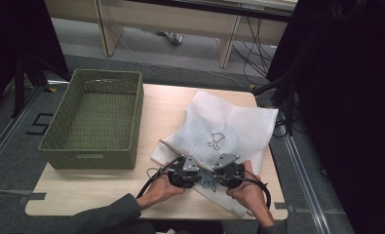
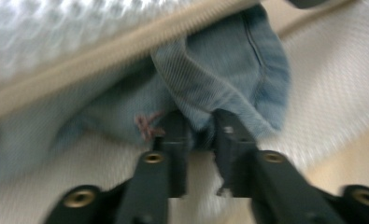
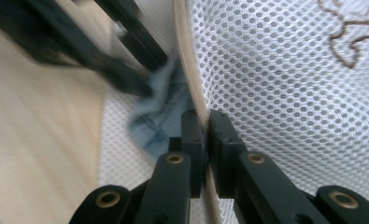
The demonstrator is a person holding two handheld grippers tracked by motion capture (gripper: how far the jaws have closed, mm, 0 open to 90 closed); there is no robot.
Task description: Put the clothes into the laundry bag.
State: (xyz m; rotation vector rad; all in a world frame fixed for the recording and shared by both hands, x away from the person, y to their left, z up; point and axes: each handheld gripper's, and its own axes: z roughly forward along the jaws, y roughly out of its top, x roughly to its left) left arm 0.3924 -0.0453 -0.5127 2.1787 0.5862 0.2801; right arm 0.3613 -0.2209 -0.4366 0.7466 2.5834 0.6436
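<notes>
A white mesh bag [image 1: 229, 124] with a small stitched figure lies on the wooden table [image 1: 97, 190]. A piece of light blue denim cloth [image 2: 219, 70] pokes out at the bag's near opening, under its beige edge strip [image 2: 102, 56]. My left gripper [image 2: 201, 128] is shut on a fold of that denim, which bunches between its fingertips. My right gripper [image 3: 205, 123] is shut on the beige edge strip [image 3: 189, 60] of the mesh bag [image 3: 275, 70], with the denim [image 3: 159, 107] just to its left. Seen from above, both grippers [image 1: 202, 176] [image 1: 215, 178] meet nose to nose at the bag's near corner.
A green woven basket [image 1: 134, 122] stands on the left half of the table, close to the bag's left edge. Bare tabletop lies in front of the basket. Dark stands and cables flank the table on the right.
</notes>
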